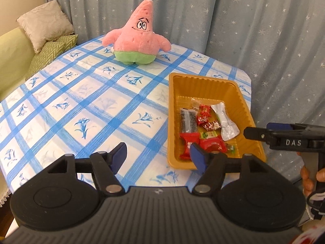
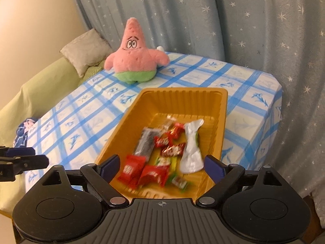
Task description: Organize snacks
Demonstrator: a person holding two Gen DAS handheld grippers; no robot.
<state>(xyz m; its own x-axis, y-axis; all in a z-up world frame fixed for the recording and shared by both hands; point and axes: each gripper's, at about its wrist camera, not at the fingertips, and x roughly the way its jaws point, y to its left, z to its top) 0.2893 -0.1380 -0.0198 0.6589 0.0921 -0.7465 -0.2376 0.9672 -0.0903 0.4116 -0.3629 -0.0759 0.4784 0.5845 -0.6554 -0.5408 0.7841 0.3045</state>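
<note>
A golden-yellow plastic tray (image 1: 203, 77) (image 2: 182, 90) sits near the right front of the blue-checked table. In it lie several snacks: red wrappers (image 1: 189, 140) (image 2: 134, 168), a black-and-clear packet (image 1: 187, 122) (image 2: 145, 144) and a white pouch (image 1: 225, 122) (image 2: 192, 152). My left gripper (image 1: 158, 150) hangs open over the tablecloth just left of the tray's near corner, with nothing between its blue pads. My right gripper (image 2: 162, 161) is open above the tray's near end; the snacks lie below it, untouched. Its tip (image 1: 254, 133) shows at the tray's right rim in the left wrist view.
A pink star plush toy (image 1: 138, 38) (image 2: 134, 61) stands at the table's far side. A green sofa with cushions (image 1: 44, 24) lies left of the table. A starred grey curtain (image 1: 243, 20) hangs behind. A person's hand (image 1: 308, 174) holds the right gripper's handle.
</note>
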